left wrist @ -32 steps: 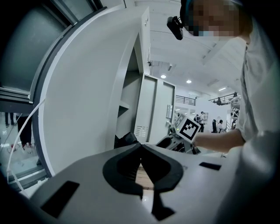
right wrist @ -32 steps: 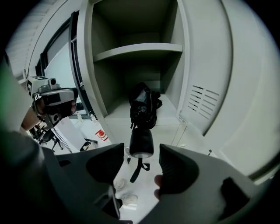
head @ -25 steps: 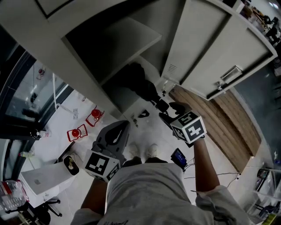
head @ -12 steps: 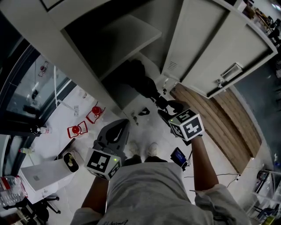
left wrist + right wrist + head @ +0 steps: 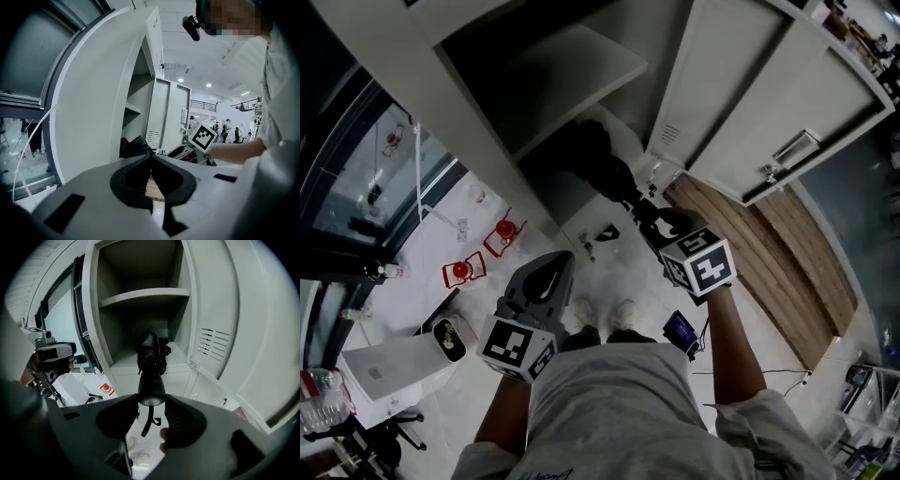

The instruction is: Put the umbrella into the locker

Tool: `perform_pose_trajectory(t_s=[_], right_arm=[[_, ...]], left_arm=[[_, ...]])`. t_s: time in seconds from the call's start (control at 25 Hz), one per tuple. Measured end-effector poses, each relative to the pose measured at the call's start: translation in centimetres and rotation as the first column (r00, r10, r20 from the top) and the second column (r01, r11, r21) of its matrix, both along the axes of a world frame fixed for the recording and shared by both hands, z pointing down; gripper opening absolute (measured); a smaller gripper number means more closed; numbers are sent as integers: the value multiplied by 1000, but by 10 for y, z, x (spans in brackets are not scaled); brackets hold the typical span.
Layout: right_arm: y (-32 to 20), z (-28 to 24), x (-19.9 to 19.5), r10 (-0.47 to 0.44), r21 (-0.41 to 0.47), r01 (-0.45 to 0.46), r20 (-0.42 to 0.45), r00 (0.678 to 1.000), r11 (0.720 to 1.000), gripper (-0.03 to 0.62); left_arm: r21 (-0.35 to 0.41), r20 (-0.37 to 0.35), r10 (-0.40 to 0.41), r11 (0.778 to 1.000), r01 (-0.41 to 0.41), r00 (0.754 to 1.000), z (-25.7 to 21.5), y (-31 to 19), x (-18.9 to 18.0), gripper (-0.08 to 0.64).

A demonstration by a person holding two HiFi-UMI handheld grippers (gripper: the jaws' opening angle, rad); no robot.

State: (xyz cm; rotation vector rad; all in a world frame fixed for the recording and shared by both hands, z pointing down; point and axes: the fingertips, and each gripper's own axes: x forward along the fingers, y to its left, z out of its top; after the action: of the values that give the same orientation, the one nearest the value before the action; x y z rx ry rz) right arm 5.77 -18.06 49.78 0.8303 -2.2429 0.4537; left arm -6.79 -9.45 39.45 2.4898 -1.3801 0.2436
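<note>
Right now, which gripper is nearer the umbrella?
Right. The right gripper has just been closing its jaws on the umbrella handle; the left gripper, shut, empty, hangs back.

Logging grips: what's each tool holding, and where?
Right tool, whose jaws have just been closing, grips the umbrella by its handle end; left tool holds nothing.

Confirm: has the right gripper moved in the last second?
No. Against the locker door handle, the right gripper holds its place in the head view. Its fingers have just been closing on the umbrella handle between them.
</note>
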Motion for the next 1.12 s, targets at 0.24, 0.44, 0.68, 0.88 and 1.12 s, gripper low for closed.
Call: perform_pose_trajectory(t_s=[0.24,0.44,0.68,0.88,1.12], right_arm=[[-5,-11,0,4,26,-4,-14,1000,1000,189],[-16,-19,-2,4,50,-3,-12,1000,999,189],[-27,-27,-10,0,69,1,-20,1000,998,189],[-37,-36,-17,-1,86,3,-21,1000,996,189],[-44,-34,-26,-20,87,22,-23,1000,996,189]], left_arm=[[3,-7,-5,1000,5,1000,-1,3,-2,15],[2,-7,-8,1000,8,1000,-1,3,-5,15],[4,-2,-14,1000,14,1000,0,2,-10,15],[7,-10,-26,1000,26,1000,-1,1,-16,15],[10,-7,-33,999,33,999,-2,0,-20,15]])
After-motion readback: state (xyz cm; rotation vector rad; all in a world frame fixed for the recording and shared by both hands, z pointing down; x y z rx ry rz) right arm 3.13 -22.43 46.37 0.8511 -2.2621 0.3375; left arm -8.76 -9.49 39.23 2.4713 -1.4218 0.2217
